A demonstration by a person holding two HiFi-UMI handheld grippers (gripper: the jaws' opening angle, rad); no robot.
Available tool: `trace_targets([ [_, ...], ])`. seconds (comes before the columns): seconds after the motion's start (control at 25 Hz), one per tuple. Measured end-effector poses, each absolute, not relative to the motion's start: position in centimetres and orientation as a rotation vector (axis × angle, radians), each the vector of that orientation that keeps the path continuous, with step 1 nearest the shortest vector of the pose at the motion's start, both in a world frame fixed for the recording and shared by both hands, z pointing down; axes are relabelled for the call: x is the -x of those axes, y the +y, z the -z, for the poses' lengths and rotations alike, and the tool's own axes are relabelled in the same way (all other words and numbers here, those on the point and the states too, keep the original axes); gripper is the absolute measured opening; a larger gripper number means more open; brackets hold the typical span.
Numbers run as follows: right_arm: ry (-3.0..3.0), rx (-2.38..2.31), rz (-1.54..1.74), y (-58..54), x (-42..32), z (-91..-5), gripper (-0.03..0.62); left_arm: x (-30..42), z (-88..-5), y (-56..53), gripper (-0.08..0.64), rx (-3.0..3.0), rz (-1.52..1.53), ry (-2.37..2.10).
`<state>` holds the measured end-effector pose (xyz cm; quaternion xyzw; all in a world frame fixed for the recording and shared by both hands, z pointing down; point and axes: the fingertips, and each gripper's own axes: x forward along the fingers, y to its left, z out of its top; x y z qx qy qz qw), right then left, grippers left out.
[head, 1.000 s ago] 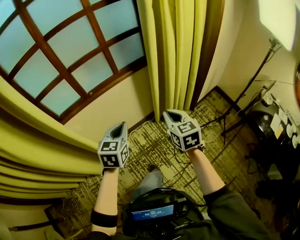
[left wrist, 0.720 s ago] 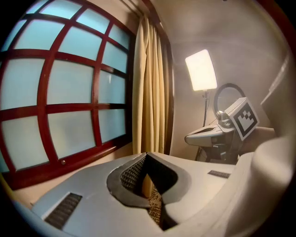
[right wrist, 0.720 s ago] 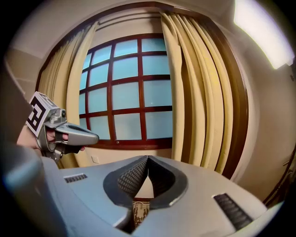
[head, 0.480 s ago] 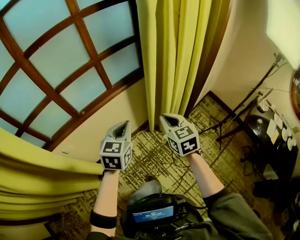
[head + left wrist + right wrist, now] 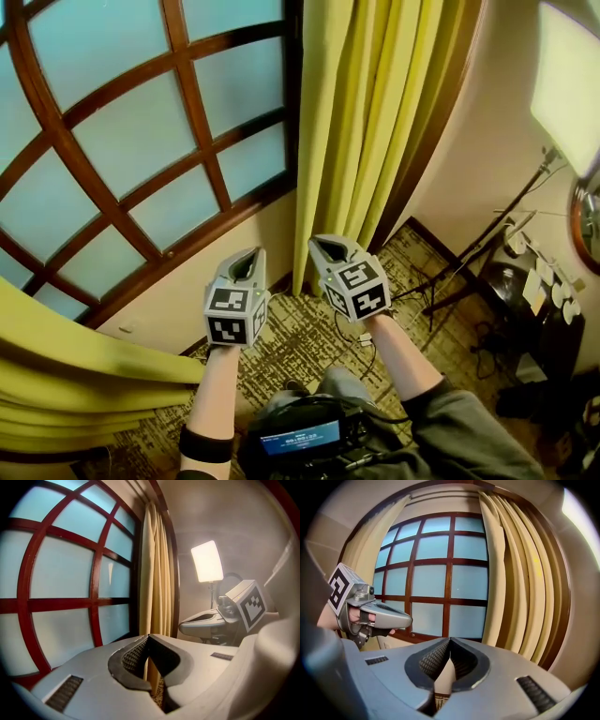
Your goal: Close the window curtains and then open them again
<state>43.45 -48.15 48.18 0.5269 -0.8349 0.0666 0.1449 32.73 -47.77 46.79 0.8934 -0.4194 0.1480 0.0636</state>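
A window (image 5: pixel 141 141) with a brown wooden grid fills the upper left of the head view. The yellow-green right curtain (image 5: pixel 375 122) hangs gathered beside it, and the left curtain (image 5: pixel 66 375) is bunched at the lower left. My left gripper (image 5: pixel 250 255) is shut and empty, held in the air before the wall under the window. My right gripper (image 5: pixel 326 246) is shut and empty too, close to the foot of the right curtain but apart from it. In the left gripper view the shut gripper (image 5: pixel 149 637) faces the right curtain (image 5: pixel 157 573). In the right gripper view the shut gripper (image 5: pixel 450 640) faces the window (image 5: pixel 440 578).
A lit light panel (image 5: pixel 572 84) stands on a tripod (image 5: pixel 487 234) at the right. Below it is a dark table (image 5: pixel 534 309) with small items. Cables trail over the patterned carpet (image 5: pixel 309 328). A device with a screen (image 5: pixel 300 436) hangs at the person's chest.
Both shut grippers have been carried forward toward the window and the right curtain. The left curtain has slid further toward the head view's lower left corner.
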Motion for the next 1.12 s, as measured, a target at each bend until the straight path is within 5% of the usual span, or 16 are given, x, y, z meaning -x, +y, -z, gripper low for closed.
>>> trace_targets([
  [0.64,-2.447,-1.736,0.291,-59.4,-47.8,-30.9,0.066,-37.0,-36.4,-55.2,-0.011,-2.857,-0.331,-1.388],
  [0.96,-2.476,-1.853,0.507,-65.1,-52.0,-22.4,0.242,-40.1,-30.3,-59.4,-0.011,-2.882,-0.276,-1.470],
  [1.12,-2.471,-1.892,0.574,-67.1,-53.1,-17.6,0.406,-41.7,-27.6,-61.6,-0.011,-2.913,-0.278,-1.521],
])
